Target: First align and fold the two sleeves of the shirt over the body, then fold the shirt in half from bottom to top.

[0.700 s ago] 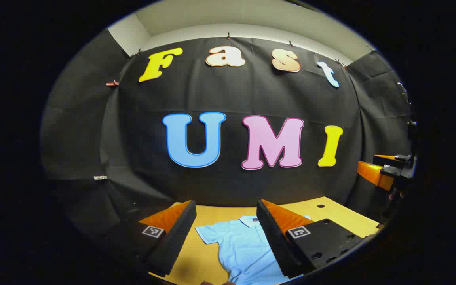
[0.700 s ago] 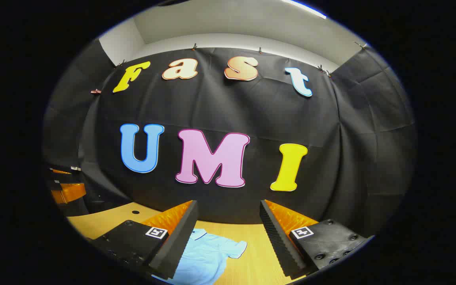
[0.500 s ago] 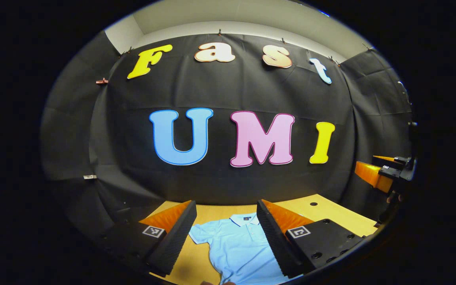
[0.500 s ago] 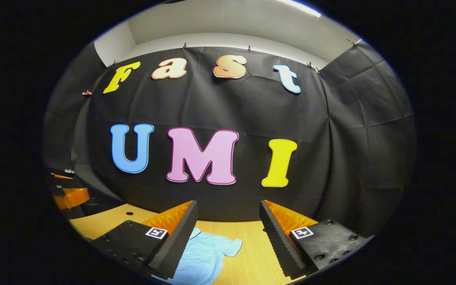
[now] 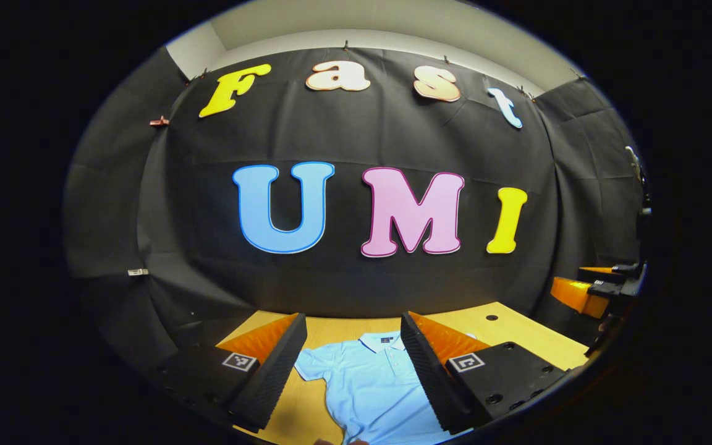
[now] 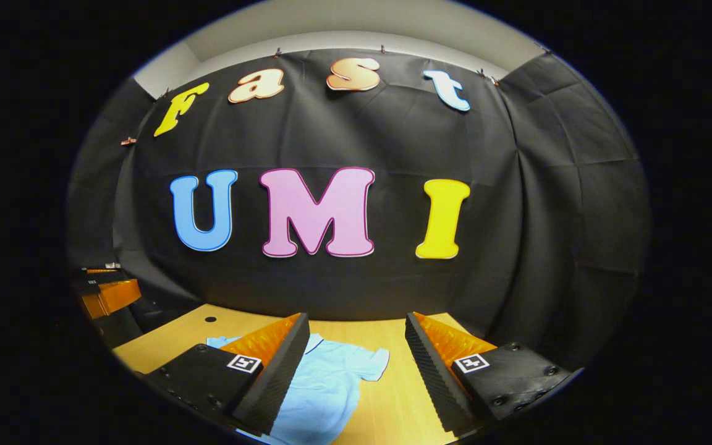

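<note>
Light-blue short-sleeved polo shirt (image 5: 371, 386) lying flat, front up, on the pale wooden tabletop (image 5: 510, 330), collar toward the black cloth wall, hem toward the near edge. Both sleeves spread outward from the shirt body, none folded over yet.

Left gripper (image 5: 353, 371) held above the shirt, well clear of the fabric, fingers (image 5: 269, 377) wide apart and holding nothing; through the gap, the collar, the placket and one sleeve. In the right gripper view, right gripper (image 6: 356, 371) likewise raised above the shirt's other side, fingers (image 6: 436, 371) wide apart and empty, the other sleeve (image 6: 374, 361) lying between them, spread on the wood. In the left gripper view, the right gripper off beyond the shirt's far side at the view's edge; in the right gripper view, the left gripper (image 6: 109, 293) similarly off to the side of the shirt.

Step in hand, by judgement: approach to the first fold, nothing of the task done so far. Next move calls for lowering each gripper toward a sleeve edge, closing on a single layer of cloth near the cuff, then carrying the sleeve inward over the shirt body, aligned with its side seam. Risk worth minding: pinching the body layer beneath along with the sleeve, or dragging the whole shirt across the wood.
</note>
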### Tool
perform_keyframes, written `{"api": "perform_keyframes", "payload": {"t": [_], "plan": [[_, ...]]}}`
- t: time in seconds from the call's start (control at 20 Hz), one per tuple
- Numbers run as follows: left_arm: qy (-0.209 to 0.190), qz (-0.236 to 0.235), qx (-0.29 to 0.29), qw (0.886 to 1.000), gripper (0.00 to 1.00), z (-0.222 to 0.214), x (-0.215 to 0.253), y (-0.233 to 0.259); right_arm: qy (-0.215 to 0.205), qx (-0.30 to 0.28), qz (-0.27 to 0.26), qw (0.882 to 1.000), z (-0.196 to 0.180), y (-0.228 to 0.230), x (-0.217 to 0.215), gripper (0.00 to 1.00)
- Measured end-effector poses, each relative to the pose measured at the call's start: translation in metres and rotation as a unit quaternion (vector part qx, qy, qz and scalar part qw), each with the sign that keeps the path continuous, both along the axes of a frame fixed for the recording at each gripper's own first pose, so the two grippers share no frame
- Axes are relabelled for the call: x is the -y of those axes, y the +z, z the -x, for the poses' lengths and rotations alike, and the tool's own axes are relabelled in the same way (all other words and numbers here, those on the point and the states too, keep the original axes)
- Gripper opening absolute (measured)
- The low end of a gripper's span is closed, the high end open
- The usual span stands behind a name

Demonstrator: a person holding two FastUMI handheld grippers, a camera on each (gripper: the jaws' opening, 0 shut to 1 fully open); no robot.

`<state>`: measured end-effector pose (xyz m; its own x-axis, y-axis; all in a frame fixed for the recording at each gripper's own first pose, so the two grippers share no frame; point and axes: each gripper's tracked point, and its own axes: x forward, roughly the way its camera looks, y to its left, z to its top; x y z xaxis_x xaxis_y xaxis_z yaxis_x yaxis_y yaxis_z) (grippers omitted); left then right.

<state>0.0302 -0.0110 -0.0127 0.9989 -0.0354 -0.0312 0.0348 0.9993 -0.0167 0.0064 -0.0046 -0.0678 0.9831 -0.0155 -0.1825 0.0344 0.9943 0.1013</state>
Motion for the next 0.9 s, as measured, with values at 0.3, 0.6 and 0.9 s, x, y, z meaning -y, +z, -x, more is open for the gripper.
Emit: {"api": "perform_keyframes", "payload": {"t": [0.3,0.6,0.9], "plan": [[0.013,-0.011,-0.002,1.0,0.97,-0.009,-0.01,-0.002,-0.007,-0.034,0.002,0.999,-0.033,-0.034,0.012,0.97],[0.025,-0.027,-0.017,0.999,0.97,-0.016,-0.011,-0.012,0.01,-0.071,0.03,0.997,-0.079,-0.074,0.029,0.97],[0.047,-0.036,-0.042,0.997,0.97,-0.026,-0.012,-0.029,0.031,-0.138,0.028,0.99,-0.12,-0.142,0.045,0.97]]}}
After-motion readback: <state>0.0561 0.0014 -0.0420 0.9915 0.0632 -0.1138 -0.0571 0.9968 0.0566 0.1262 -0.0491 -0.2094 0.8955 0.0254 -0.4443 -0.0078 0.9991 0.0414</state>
